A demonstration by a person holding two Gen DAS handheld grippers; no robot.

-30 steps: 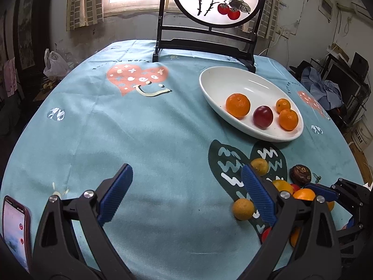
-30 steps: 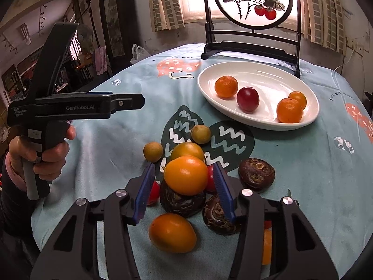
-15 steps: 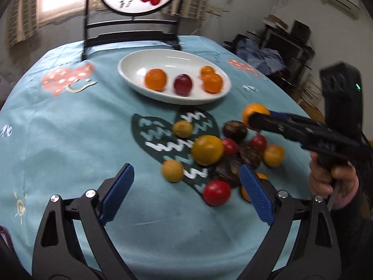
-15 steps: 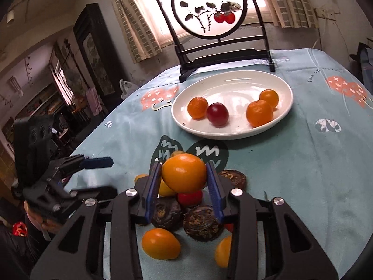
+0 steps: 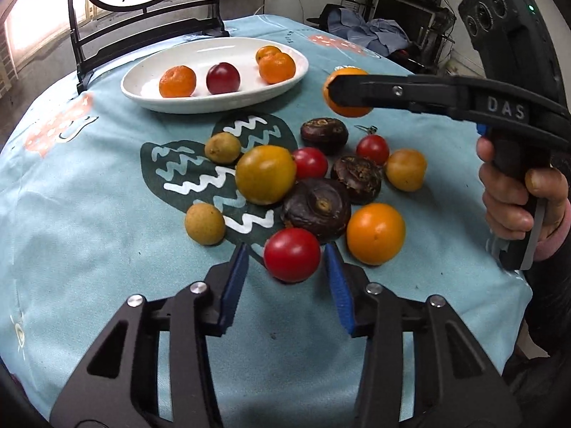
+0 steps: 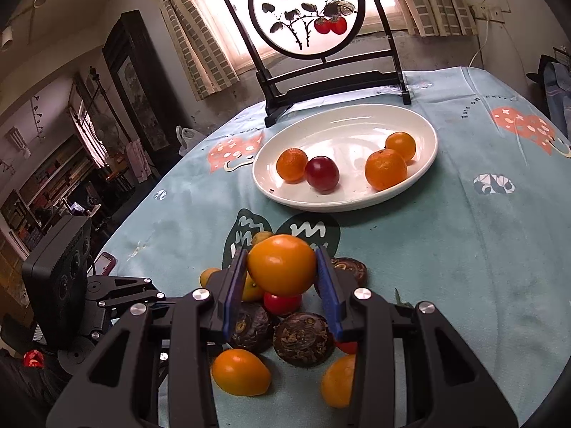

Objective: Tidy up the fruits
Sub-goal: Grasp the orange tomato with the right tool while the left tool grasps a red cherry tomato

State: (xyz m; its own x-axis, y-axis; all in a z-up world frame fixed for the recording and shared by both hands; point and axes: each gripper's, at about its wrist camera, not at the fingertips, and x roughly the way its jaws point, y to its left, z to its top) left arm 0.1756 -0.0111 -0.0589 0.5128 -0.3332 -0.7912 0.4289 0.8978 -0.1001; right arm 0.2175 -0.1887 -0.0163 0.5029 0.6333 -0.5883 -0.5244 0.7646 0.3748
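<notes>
Red tomato (image 5: 292,254) lies on the table (image 5: 89,214) between the closing jaws of the left gripper (image 5: 285,278), not yet pinched. The right gripper (image 6: 282,278) pinches an orange fruit (image 6: 282,269) above the pile. If the blue pads meet off-centre, the tomato may roll away.

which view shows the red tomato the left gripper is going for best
The left wrist view: the red tomato sits whole and unobstructed between the closing blue pads of the left hand-held gripper, a gap still showing on each side. In the right wrist view I cannot pick it out.
</notes>
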